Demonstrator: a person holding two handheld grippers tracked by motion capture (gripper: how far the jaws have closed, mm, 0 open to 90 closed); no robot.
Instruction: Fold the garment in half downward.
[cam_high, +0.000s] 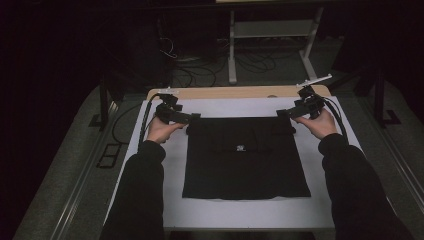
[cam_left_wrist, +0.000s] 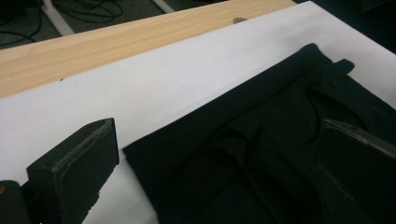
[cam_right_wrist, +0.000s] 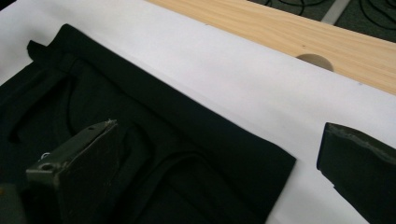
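A black garment (cam_high: 245, 155), folded into a rectangle with a small white label at its centre, lies flat on a white sheet (cam_high: 240, 212) that covers the table. My left gripper (cam_high: 194, 117) hovers at the garment's far left corner, jaws open. In the left gripper view, the left gripper (cam_left_wrist: 215, 128) straddles that corner of the garment (cam_left_wrist: 261, 154) without pressing it. My right gripper (cam_high: 282, 114) is at the far right corner, also open. In the right gripper view, the right gripper (cam_right_wrist: 217, 128) stands wide over the cloth (cam_right_wrist: 140, 121), with nothing pinched.
A bare wooden strip (cam_high: 235, 92) runs along the table's far edge, with a small hole (cam_right_wrist: 315, 60) in it. Beyond the table stand a white frame (cam_high: 270, 30) and loose cables (cam_high: 195, 60) on the dark floor. White sheet shows around the garment.
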